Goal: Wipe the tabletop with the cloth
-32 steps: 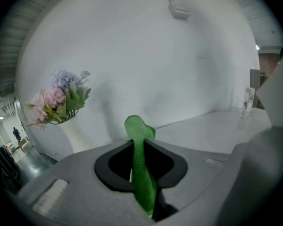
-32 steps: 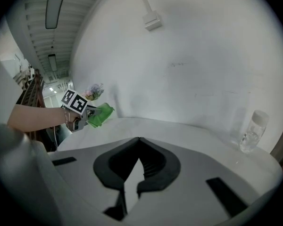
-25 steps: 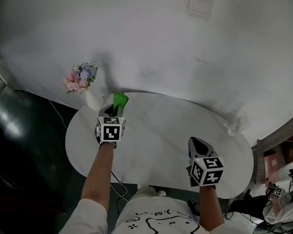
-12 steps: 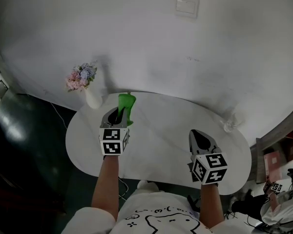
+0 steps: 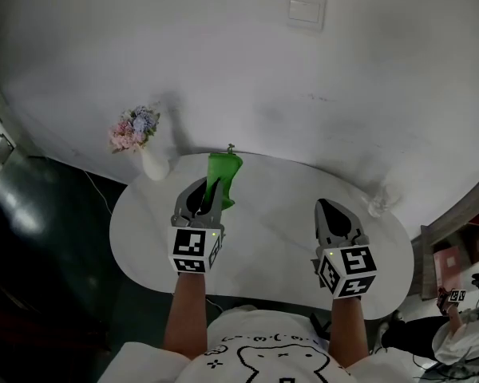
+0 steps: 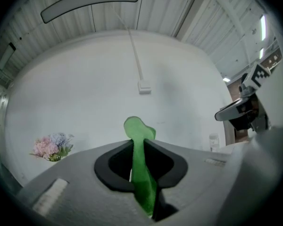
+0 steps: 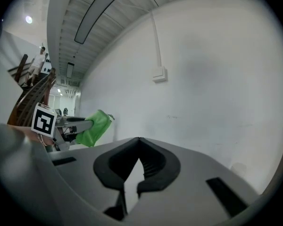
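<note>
The white tabletop (image 5: pixel 271 246) was judged not yet wiped: the green cloth (image 5: pixel 222 175) was held clamped in the left gripper (image 6: pixel 141 147) above it, the right gripper (image 7: pixel 138 142) closed empty.

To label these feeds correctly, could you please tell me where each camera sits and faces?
Head view: on the person's head, steeply down at the white oval table; forearms, left gripper, right gripper show.
Left gripper view: on that gripper, facing the wall; fingers shut on the green cloth.
Right gripper view: likewise; fingers shut, empty.
All share the green cloth.
</note>
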The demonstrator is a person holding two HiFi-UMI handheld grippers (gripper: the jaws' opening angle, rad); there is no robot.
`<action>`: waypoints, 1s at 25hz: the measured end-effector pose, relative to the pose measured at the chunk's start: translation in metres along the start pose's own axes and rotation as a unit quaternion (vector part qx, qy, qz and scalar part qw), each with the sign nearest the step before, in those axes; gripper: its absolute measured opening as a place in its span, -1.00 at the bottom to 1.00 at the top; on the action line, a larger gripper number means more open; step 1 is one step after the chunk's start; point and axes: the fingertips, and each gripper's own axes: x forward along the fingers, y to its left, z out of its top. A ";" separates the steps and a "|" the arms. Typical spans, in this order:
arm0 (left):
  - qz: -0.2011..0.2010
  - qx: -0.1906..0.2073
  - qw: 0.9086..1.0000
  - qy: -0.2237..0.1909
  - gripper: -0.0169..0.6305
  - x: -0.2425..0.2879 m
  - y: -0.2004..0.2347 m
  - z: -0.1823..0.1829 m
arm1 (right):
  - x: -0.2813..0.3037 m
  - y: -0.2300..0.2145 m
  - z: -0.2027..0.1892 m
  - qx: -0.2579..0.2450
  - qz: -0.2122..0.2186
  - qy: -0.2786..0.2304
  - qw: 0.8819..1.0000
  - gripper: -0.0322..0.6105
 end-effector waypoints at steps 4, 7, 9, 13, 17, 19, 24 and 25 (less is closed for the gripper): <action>-0.011 -0.002 1.000 -0.024 -0.76 -0.002 0.005 0.018 | 0.003 0.001 0.019 -0.021 -0.009 -0.021 1.000 -0.89; -0.015 -0.017 0.999 -0.036 -0.76 -0.004 0.013 0.026 | 0.006 0.004 0.031 -0.034 -0.013 -0.032 0.999 -0.89; -0.016 -0.015 0.999 -0.043 -0.76 -0.006 0.017 0.033 | 0.008 0.006 0.040 -0.037 -0.014 -0.039 0.998 -0.89; -0.021 -0.010 0.998 -0.062 -0.76 -0.009 0.022 0.052 | 0.009 0.010 0.059 -0.051 -0.016 -0.053 0.997 -0.89; -0.027 -0.017 0.996 -0.084 -0.76 -0.013 0.025 0.071 | 0.004 0.018 0.075 -0.064 -0.016 -0.074 0.995 -0.89; -0.030 -0.013 0.995 -0.094 -0.76 -0.016 0.024 0.080 | 0.001 0.020 0.081 -0.069 -0.021 -0.082 0.994 -0.89; -0.041 -0.001 0.992 -0.117 -0.76 -0.024 0.017 0.099 | -0.010 0.024 0.088 -0.082 -0.036 -0.098 0.991 -0.90; -0.044 0.001 0.992 -0.120 -0.76 -0.026 0.015 0.102 | -0.012 0.024 0.088 -0.083 -0.037 -0.101 0.991 -0.90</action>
